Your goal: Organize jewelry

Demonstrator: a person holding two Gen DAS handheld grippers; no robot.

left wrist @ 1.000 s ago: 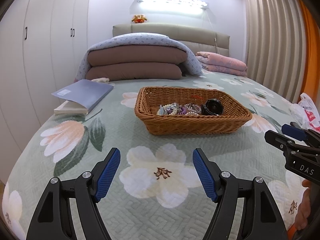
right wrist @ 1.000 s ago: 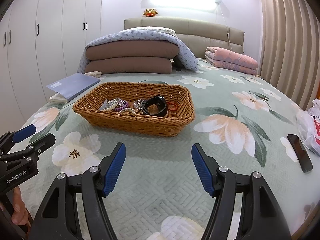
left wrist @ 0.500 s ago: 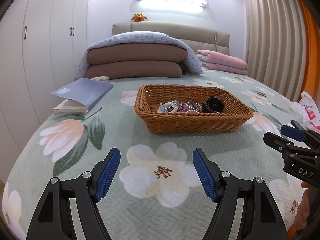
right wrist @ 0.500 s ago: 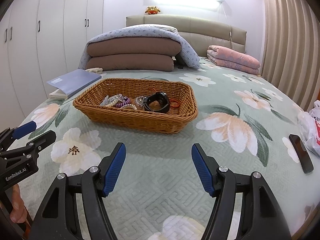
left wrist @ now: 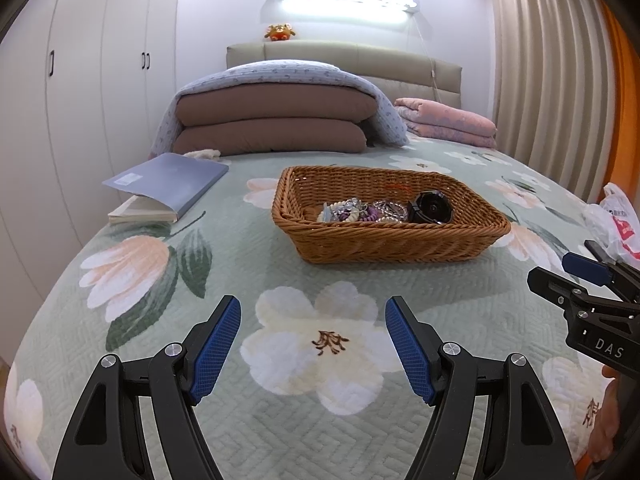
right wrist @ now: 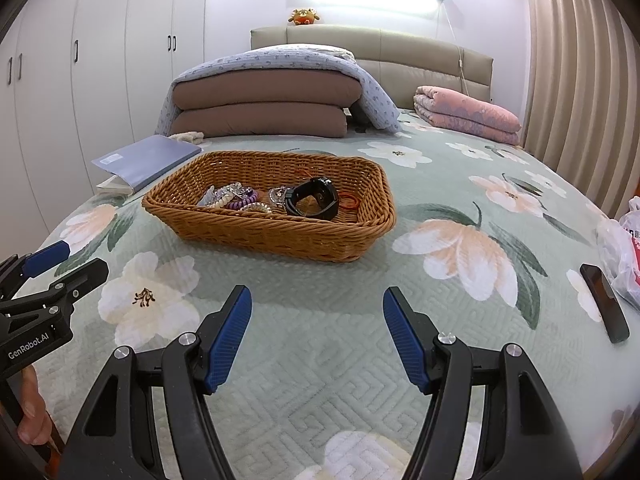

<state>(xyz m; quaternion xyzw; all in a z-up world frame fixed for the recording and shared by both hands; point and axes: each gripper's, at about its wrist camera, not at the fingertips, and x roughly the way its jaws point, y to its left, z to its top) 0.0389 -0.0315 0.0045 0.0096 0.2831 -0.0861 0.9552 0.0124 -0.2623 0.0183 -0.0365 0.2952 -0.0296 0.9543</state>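
A brown wicker basket (left wrist: 384, 245) (right wrist: 256, 236) stands on the flowered bedspread ahead of both grippers. Inside lie a heap of beaded bracelets and a purple coil band (left wrist: 356, 213) (right wrist: 236, 200), a black watch (left wrist: 431, 209) (right wrist: 314, 202) and a thin red band (right wrist: 349, 202). My left gripper (left wrist: 313, 340) hovers open over a white flower, short of the basket, with nothing between its blue pads. My right gripper (right wrist: 317, 334) is open too, low over the bedspread, nearer than the basket's front right corner. Each gripper shows at the edge of the other's view.
A blue-grey book (left wrist: 170, 178) (right wrist: 146, 158) lies left of the basket. Folded brown quilts (left wrist: 276, 120) and a pink blanket (right wrist: 466, 114) fill the bed's head. A dark phone (right wrist: 604, 302) and a plastic bag (right wrist: 620, 248) lie at the right edge. White wardrobes line the left wall.
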